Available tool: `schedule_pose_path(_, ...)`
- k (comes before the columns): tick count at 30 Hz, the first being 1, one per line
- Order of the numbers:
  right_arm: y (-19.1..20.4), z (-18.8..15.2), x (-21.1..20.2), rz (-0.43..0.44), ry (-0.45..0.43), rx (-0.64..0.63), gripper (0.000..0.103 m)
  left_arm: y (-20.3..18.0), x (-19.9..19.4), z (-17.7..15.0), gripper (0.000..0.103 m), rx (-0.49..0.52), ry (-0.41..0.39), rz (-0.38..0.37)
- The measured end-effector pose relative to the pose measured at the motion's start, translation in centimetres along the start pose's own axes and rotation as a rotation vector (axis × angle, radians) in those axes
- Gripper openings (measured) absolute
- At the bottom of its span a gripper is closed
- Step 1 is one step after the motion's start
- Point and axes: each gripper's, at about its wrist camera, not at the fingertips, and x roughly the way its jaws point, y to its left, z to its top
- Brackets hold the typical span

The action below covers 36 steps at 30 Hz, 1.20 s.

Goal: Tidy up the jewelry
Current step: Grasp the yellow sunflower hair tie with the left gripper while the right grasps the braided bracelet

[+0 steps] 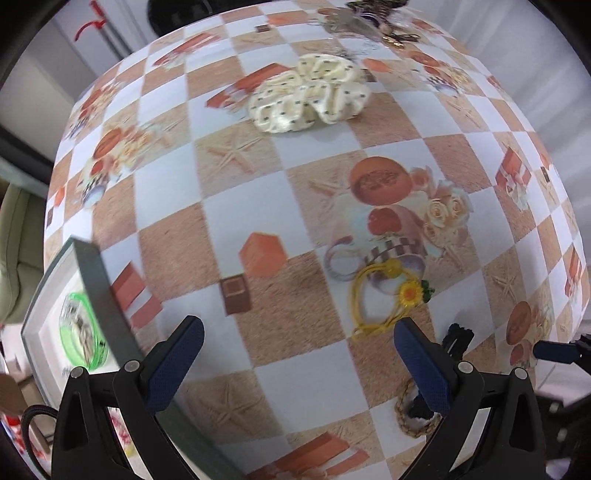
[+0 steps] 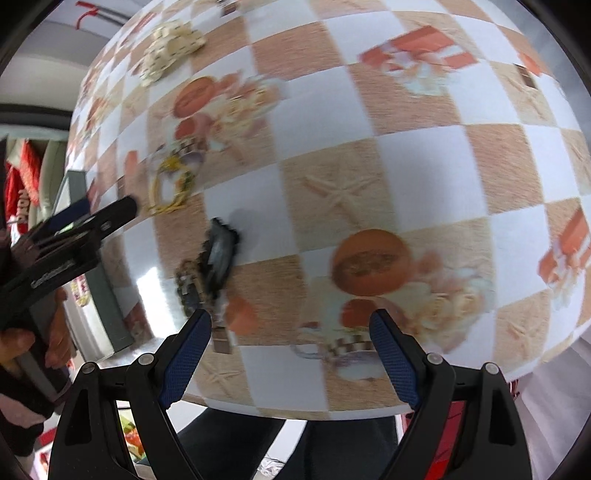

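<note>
Sitting inside grey box (image 1: pixel 94 280): green bangle (image 1: pixel 83 330)

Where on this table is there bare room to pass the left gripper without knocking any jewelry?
Clearest is the tablecloth between the cream scrunchie and the grey tray. Also bare in the right wrist view: the cloth right of the black hair clip. Crowded: the yellow sunflower hair tie and braided band near the open left gripper, and the far-edge pile.

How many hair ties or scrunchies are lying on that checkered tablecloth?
2. A cream scrunchie lies toward the far side; a yellow sunflower hair tie lies nearer, by the left gripper. Others may be hidden.
</note>
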Motion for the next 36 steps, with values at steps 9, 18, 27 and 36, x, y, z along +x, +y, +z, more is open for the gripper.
schedule_pose_path(9, 4.2, -1.0, 2.4, 0.014, 0.003, -0.110, 0.082, -1.2, 1.9, 1.2, 0.084, 0.058, 0.012, -0.007)
schedule_pose_path(18, 5.9, -1.8, 3.5, -0.028, -0.035, -0.126, 0.051, -2.3, 2.9, 0.4, 0.074, 0.117, -0.003, -0.029)
schedule_pose_path(27, 7.3, -2.0, 4.1, -0.062, -0.037, -0.147, 0.008, -4.9, 2.1, 0.0, 0.031, 0.158, -0.023, -0.048)
schedule_pose_path(36, 4.4, -1.2, 1.3, 0.069, -0.056, -0.077, 0.006, -2.0, 0.3, -0.6, 0.007, 0.078, -0.029, -0.109)
